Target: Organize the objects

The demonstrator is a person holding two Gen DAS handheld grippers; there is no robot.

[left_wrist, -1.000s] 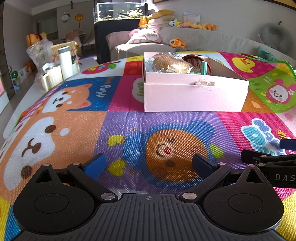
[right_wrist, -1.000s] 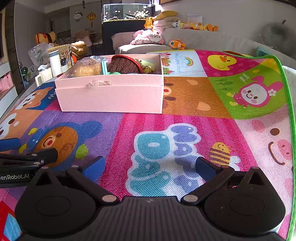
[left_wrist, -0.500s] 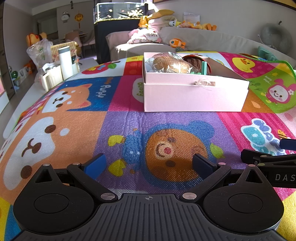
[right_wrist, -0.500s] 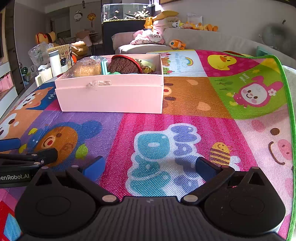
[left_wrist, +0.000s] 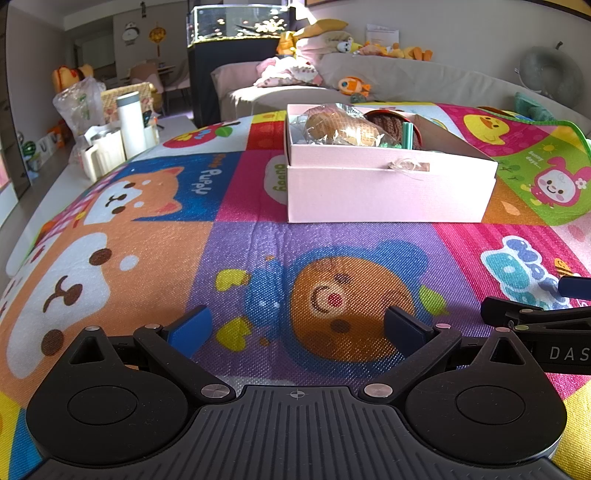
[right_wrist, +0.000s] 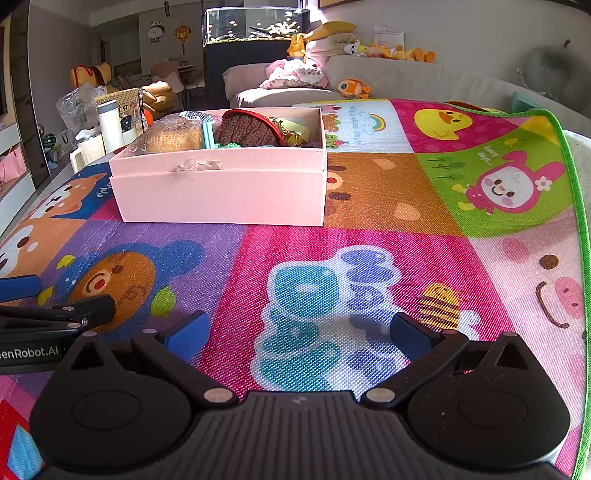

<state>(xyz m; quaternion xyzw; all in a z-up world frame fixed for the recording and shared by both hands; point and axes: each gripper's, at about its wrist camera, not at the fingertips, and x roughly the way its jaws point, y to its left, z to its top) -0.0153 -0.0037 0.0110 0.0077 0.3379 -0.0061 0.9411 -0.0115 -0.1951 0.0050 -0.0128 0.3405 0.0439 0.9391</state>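
A pink box (left_wrist: 388, 188) stands open on the colourful play mat, ahead of both grippers; it also shows in the right wrist view (right_wrist: 221, 192). Inside lie a plastic-wrapped tan item (left_wrist: 343, 127), a brown knitted item with a red rim (right_wrist: 247, 129), a teal stick (left_wrist: 407, 134) and some small yellowish things (right_wrist: 295, 133). My left gripper (left_wrist: 295, 328) is open and empty, low over the mat's bear picture. My right gripper (right_wrist: 301, 332) is open and empty, low over the pink patch, to the right of the left one.
The play mat (left_wrist: 229, 243) covers the surface; its green edge (right_wrist: 576, 206) runs down the right. A white bottle and cups (left_wrist: 129, 129) stand at the far left. A sofa with plush toys (left_wrist: 369, 77) and a fish tank (left_wrist: 240, 26) lie behind.
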